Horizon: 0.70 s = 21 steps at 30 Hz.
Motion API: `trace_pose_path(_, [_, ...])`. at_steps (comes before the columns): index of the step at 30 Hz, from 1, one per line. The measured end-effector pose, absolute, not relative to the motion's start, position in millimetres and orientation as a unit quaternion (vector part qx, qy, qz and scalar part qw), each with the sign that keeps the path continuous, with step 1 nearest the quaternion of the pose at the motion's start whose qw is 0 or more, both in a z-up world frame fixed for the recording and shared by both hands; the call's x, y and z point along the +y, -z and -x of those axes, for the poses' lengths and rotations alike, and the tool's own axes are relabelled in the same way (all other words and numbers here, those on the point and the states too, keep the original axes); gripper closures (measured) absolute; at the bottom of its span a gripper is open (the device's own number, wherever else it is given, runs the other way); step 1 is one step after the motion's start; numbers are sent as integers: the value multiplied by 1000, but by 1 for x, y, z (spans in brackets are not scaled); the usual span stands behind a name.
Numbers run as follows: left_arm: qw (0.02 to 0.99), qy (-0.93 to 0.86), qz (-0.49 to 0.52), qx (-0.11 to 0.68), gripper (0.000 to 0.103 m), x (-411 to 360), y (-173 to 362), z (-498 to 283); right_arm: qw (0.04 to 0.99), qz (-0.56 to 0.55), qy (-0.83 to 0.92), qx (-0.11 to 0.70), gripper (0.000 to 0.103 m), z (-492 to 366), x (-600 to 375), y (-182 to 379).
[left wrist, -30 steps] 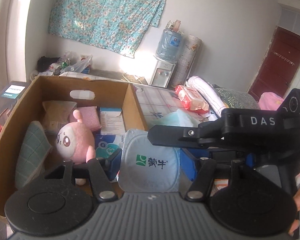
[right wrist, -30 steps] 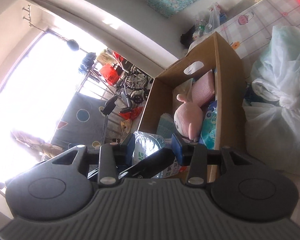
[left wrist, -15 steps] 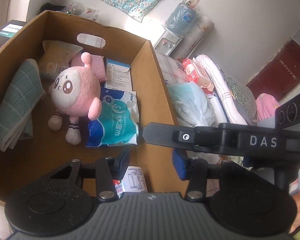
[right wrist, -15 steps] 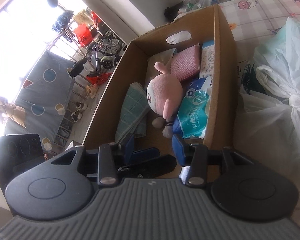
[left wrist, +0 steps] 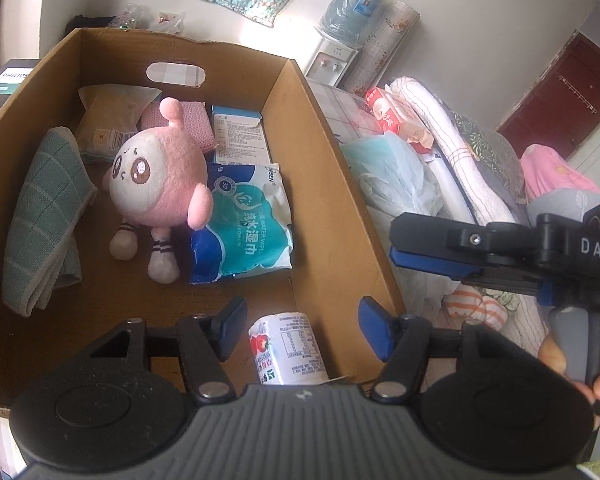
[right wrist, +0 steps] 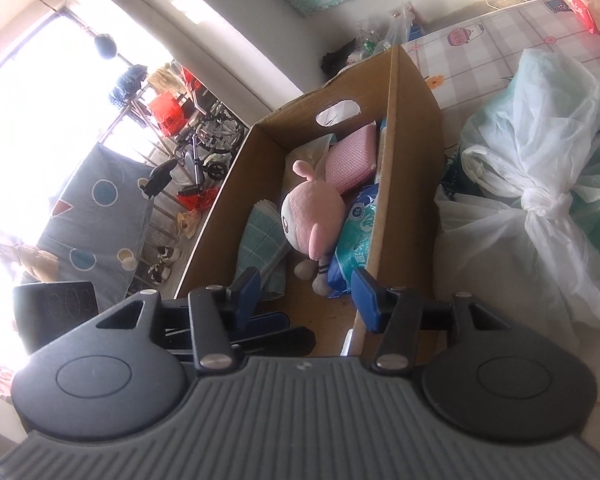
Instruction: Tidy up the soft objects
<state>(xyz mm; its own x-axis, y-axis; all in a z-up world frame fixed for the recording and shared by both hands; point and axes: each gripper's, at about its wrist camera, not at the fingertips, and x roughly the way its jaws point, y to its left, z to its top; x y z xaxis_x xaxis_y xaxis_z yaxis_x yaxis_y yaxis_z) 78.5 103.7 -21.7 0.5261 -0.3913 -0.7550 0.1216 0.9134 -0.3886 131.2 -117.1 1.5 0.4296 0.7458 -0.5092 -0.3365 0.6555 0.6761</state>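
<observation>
On the bench, at the left, stands the cardboard box (left wrist: 320,128), the largest thing here. Right of it lie tied plastic bags (right wrist: 540,184), and far right a red tissue pack (left wrist: 400,124). Inside the box, a green checked towel (left wrist: 44,216) leans against the left wall. The pink plush toy (left wrist: 160,176) lies in the middle, touching a blue wet wipes pack (left wrist: 244,224) at its right. Farther back are a pink cloth (left wrist: 192,120) and a white-blue carton (left wrist: 240,136). A milk pouch (left wrist: 286,350) lies in the near right corner of the box. The left gripper (left wrist: 300,328) hovers above this pouch with its fingers released, grasping nothing. The right gripper (right wrist: 306,298) is at the near right wall of the box, fingers also released and empty.
</observation>
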Motion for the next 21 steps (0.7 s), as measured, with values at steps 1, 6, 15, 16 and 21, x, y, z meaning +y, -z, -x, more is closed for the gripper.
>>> trace_pose_path(1, [859,150,140,469,40,103,23,-79,808,-256,-331,414,52,-129,-123,0])
trace_pose_path(6, [826,166,139,521,38,105,30,-97,814,-279,-319,397,49,-115,-148,6])
trace_pose_path(15, [748,168,119,631,37,103,59,-134,815,-305,-306,386,45,-113,-167,15])
trace_pose_path(16, [741,166,118,640,37,103,62,-137,815,-305,-306,386,45,-114,-167,16])
trace_pose_path(21, [706,174,118,676,37,102,76,-149,811,-314,-302,390,44,-123,-168,23])
